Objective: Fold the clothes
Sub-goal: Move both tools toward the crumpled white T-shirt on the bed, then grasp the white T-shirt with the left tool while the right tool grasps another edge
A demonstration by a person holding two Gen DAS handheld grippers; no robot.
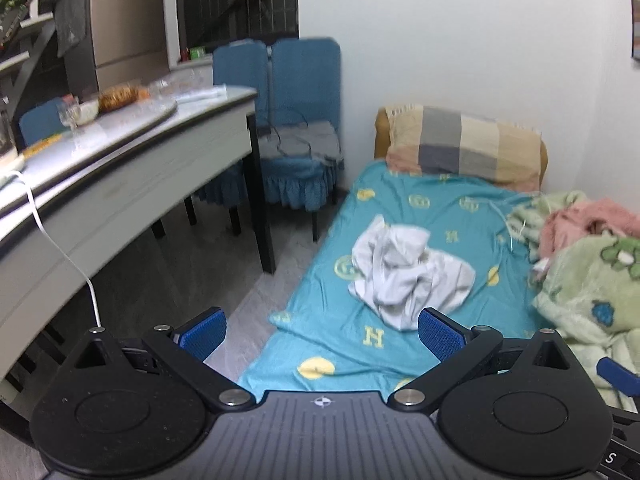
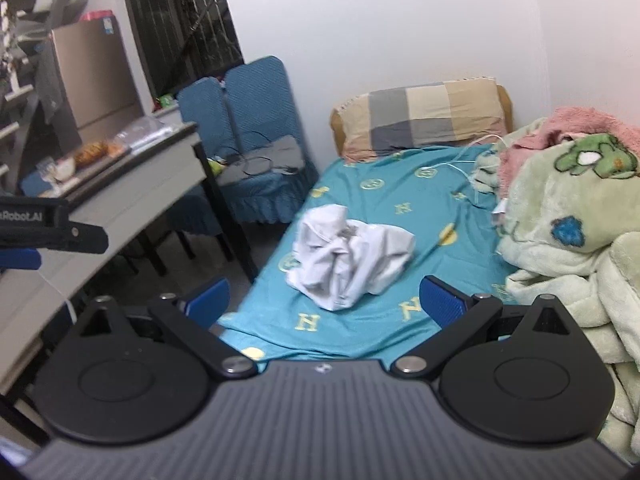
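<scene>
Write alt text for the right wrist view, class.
A crumpled white garment lies on a teal bedsheet, ahead of the open, empty right gripper. A plaid pillow and green blanket lie beyond.

Left gripper [image 1: 322,334]: black linkage arms, round black discs, silver pivot screws, ribbed grey centre plate w/ crosshair mark, blue ribbed pads [image 1: 440,334]. Right gripper [image 2: 325,303]: same build. White "Robot.AI" lettering at mid-left of right view.

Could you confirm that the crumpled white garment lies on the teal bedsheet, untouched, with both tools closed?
Not quite: both tools are open. The left tool and the right tool show spread jaws in their wrist views. The white garment does lie crumpled and untouched on the teal bedsheet.
</scene>
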